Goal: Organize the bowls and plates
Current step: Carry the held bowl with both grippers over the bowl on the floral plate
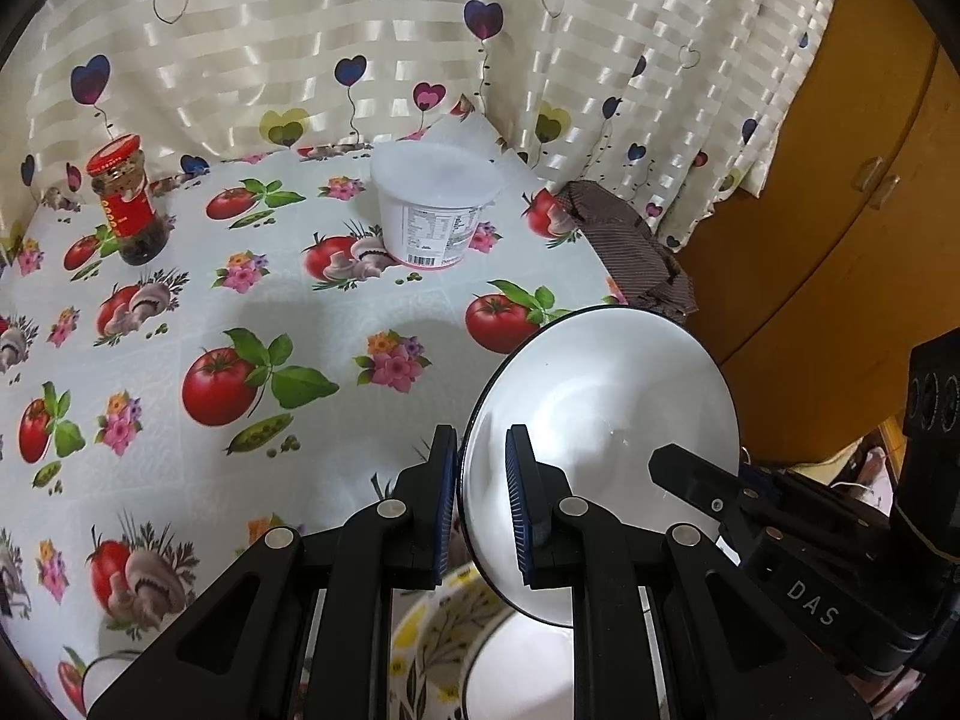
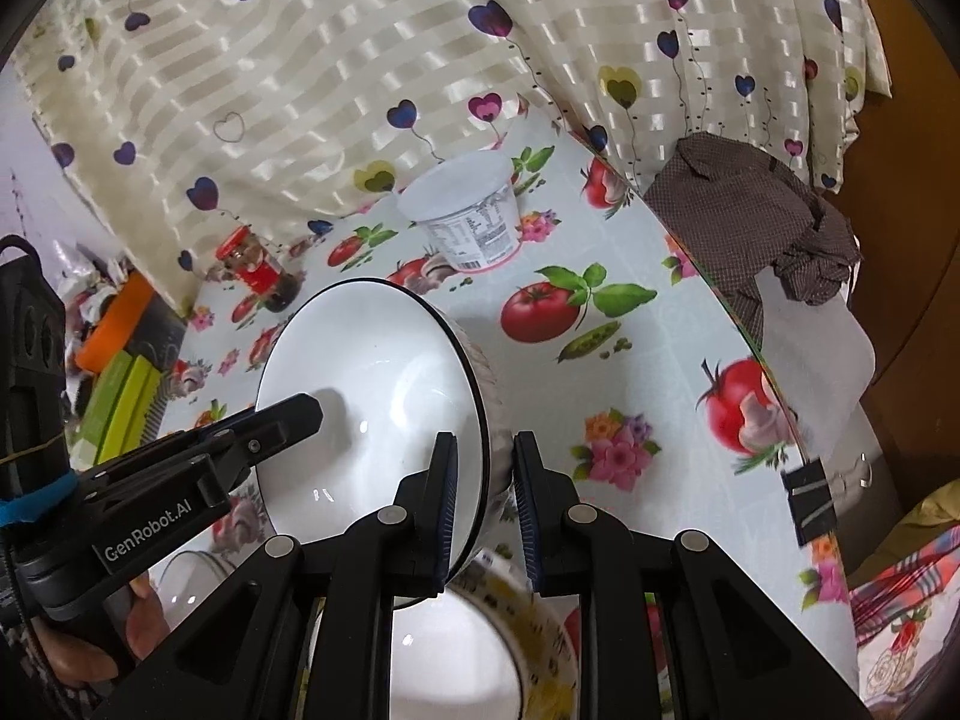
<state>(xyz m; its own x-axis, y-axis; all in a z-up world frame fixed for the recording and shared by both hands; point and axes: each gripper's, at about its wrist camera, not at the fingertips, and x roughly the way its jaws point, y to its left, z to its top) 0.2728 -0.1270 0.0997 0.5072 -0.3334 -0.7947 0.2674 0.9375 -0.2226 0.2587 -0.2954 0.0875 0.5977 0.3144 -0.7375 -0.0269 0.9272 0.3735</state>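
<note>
Pinching opposite rim edges, left gripper (image 1: pixel 480 501) and right gripper (image 2: pixel 483 504) hold white black-rimmed ceramic bowl (image 2: pixel 372 384) tilted, directly above yellow-patterned bowl (image 2: pixel 516 648) beneath both.

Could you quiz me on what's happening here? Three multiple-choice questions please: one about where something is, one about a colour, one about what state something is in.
1. Where does the white tub stand?
A. At the far side of the table, near the curtain
B. Inside the bowl
C. On the floor

2. What colour is the lid of the jar?
A. Green
B. Red
C. Blue

3. How is the white bowl held?
A. Lying flat on the table
B. Gripped at its rim by both the left gripper and the right gripper, tilted on edge
C. Stacked upside down

Answers: 1 A, the tub sits on the cloth by the curtain. 2 B, the lid is red. 3 B, each gripper's fingers straddle the rim.
</note>
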